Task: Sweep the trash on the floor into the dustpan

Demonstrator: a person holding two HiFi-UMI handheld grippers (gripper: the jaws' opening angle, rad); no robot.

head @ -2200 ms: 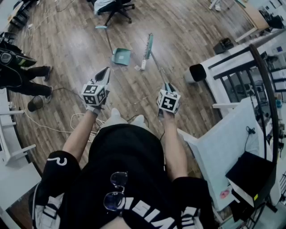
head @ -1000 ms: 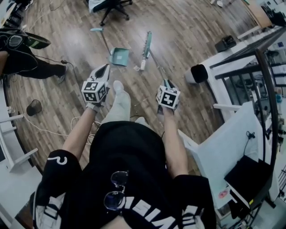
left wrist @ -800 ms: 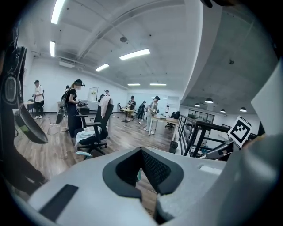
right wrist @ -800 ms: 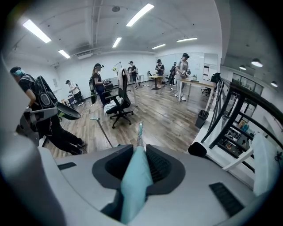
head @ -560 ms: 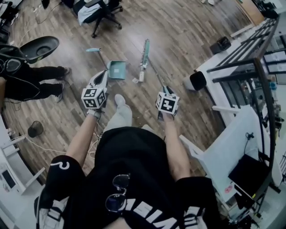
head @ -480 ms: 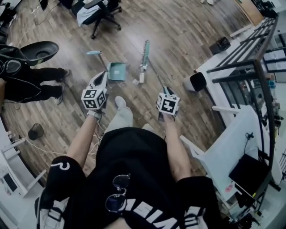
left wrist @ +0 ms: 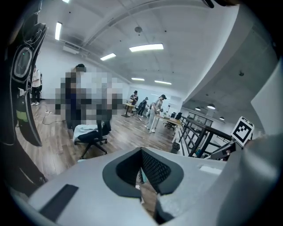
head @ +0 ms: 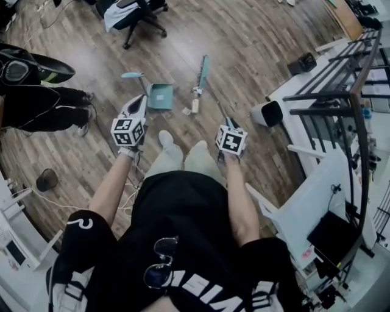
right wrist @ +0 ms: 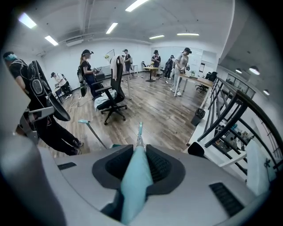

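Stands on the wood floor (head: 256,36) with both arms out ahead. Grips the teal broom handle (right wrist: 138,176) in the right claw (right wrist: 140,160), pads pinched tight on either side of it. Holds the broom (head: 202,68) slanting away and down, bristle head resting on the boards out front, well past the right claw (head: 226,122) in the head view.

Over to the other side now. Carries the left claw (head: 142,99) closed down to a bare slit, nothing gripped between the pads (left wrist: 152,170). Points it toward the teal dustpan (head: 160,95), tip just beside the thin dustpan handle (head: 137,82) and apparently clear of it. Finds the dustpan sitting on the floor just left of the broom head.

And there, the trash (head: 195,105): a pale scrap lying on the boards between dustpan and broom, near the bristles, outside the pan, with a smaller bit (head: 186,111) just beside it.

Picks up an office chair (head: 131,9) well beyond the dustpan, a bystander in dark clothes (head: 36,100) off to the left, and a white desk (head: 317,195) with a dark railing (head: 341,91) along the right.
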